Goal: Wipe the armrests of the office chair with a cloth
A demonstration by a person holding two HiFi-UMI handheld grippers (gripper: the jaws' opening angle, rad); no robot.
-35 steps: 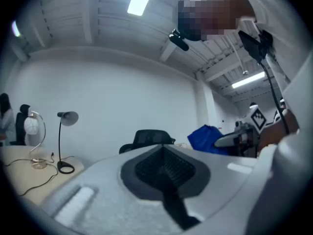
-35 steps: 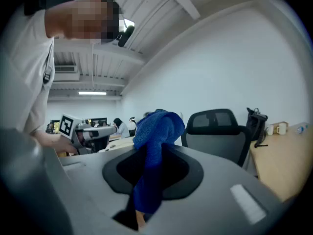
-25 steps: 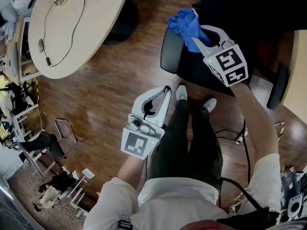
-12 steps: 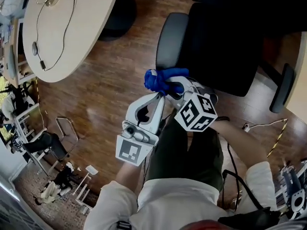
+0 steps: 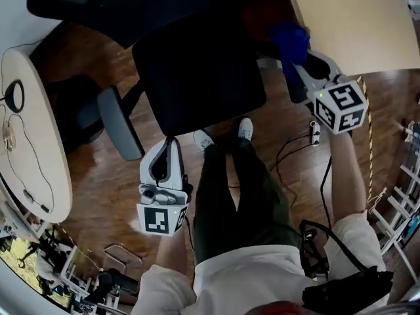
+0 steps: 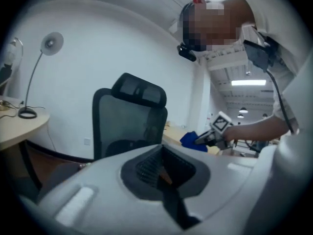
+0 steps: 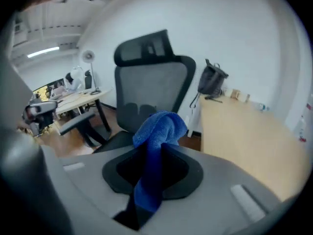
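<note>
Two tongs, two states: right tongs [image 5: 296, 69] pinch the blue cloth [image 5: 289, 42], bunched just beyond their tips beside the chair [image 5: 197, 71], left tongs [image 5: 172, 143] are pressed together on nothing, so I'd press that wad flat on an armrest [image 5: 120, 131] and drag lengthwise.

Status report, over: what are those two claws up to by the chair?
Right claw shut on blue cloth, beside office chair. Left claw shut, empty. Nothing blocking grey armrest.
</note>
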